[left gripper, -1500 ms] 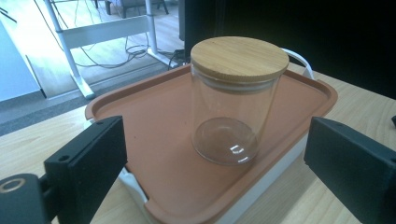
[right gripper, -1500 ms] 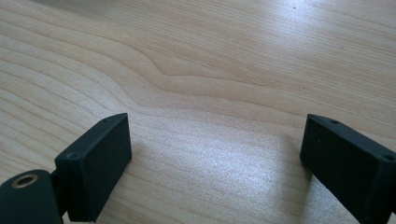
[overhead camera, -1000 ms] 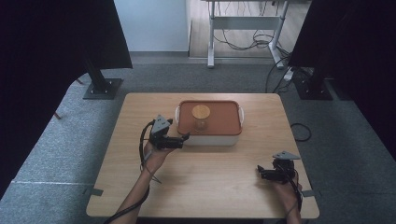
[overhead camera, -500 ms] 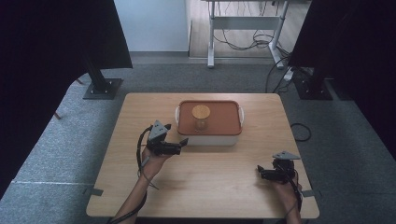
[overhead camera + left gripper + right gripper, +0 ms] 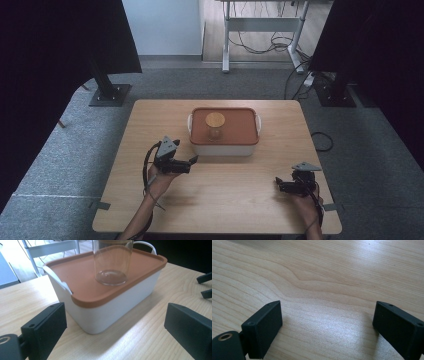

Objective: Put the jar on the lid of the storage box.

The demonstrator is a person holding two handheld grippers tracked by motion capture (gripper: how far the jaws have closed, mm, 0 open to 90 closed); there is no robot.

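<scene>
A white box (image 5: 223, 149) with an orange lid (image 5: 235, 127) stands at the middle back of the wooden table (image 5: 235, 200). A clear glass jar (image 5: 215, 126) with a tan lid stands upright on the orange lid. My left gripper (image 5: 193, 161) hovers just off the box's front left corner and points at it. Its jaws are open, have just been opening, and nothing is between them. In the left gripper view the box (image 5: 112, 310) and jar (image 5: 111, 262) sit ahead of the spread jaws. My right gripper (image 5: 277, 184) rests open near the table's front right, over bare wood (image 5: 324, 290).
Black stands and dark curtains flank the table on both sides. A white desk frame with cables stands behind on the far floor. The right gripper's fingertips (image 5: 205, 285) poke in at the right edge of the left gripper view.
My left gripper has drawn back from the box's front left corner toward the table's near side and sunk a little. The right gripper has stayed put.
</scene>
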